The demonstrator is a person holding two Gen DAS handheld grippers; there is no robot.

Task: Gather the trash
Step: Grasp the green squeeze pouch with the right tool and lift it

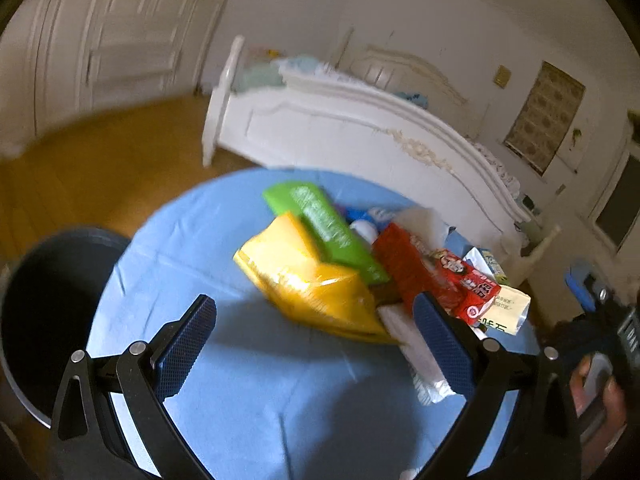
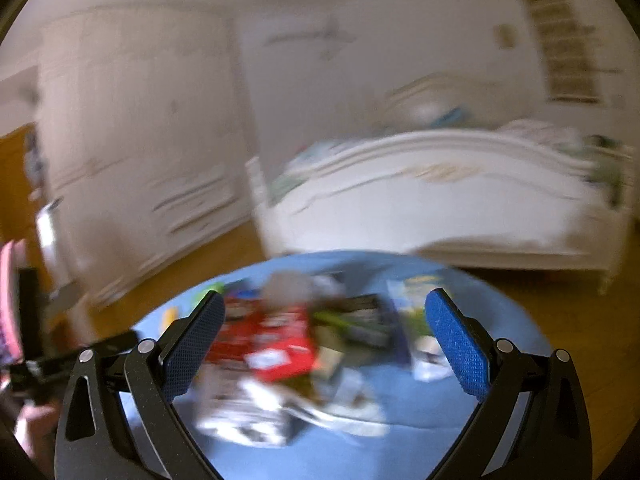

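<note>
While my two grippers hang above it, the round blue-covered counter (image 1: 208, 264) carries a heap of trash toward its far edge. Beyond that far edge stands a white bed (image 1: 360, 128) on the wooden floor (image 1: 100, 168). Just off the counter's left edge sits a dark bin (image 1: 52, 300), its mouth open and its inside in shadow.

On the counter, the biggest piece is a yellow packet (image 1: 308, 284), lying nearest to me at the front of the heap. A green packet (image 1: 328, 228) rests partly on its far side, and a red wrapper (image 1: 408, 268) lies beside both toward the right edge. A red carton (image 1: 472, 288) lies beside it on a pale carton (image 1: 508, 312), and a white crumpled wrapper (image 1: 420, 356) trails toward the near edge.

My left gripper (image 1: 316, 344) is spread wide and holds nothing. My right gripper (image 2: 324, 344) is equally wide apart and empty above the same heap, which its view shows only as a blur.
</note>
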